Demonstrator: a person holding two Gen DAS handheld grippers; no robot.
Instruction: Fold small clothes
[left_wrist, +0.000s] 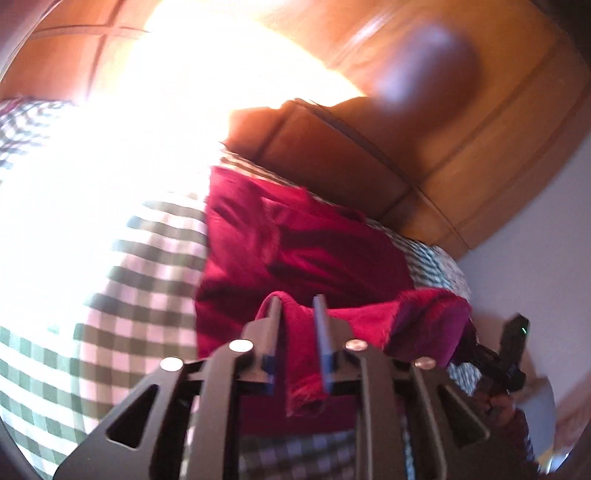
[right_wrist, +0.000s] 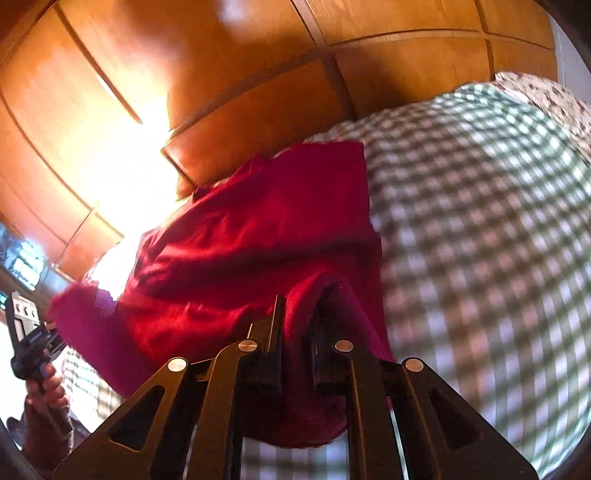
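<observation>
A red cloth garment (left_wrist: 295, 236) lies partly on a green-and-white checked bedcover (left_wrist: 140, 280). My left gripper (left_wrist: 297, 306) is shut on the near edge of the garment, with fabric bunched between its fingers. My right gripper (right_wrist: 303, 310) is shut on another part of the same garment's (right_wrist: 251, 236) near edge, lifting it off the checked cover (right_wrist: 480, 229). Each view shows the other gripper at its side: the right one (left_wrist: 506, 350) and the left one (right_wrist: 26, 332), held in a hand. Both frames are motion-blurred.
Orange-brown wooden panels (left_wrist: 461, 122) stand behind the bed and also fill the top of the right wrist view (right_wrist: 240, 74). Strong glare (left_wrist: 155, 122) washes out the cover at left. A floral fabric (right_wrist: 546, 96) lies at the far right.
</observation>
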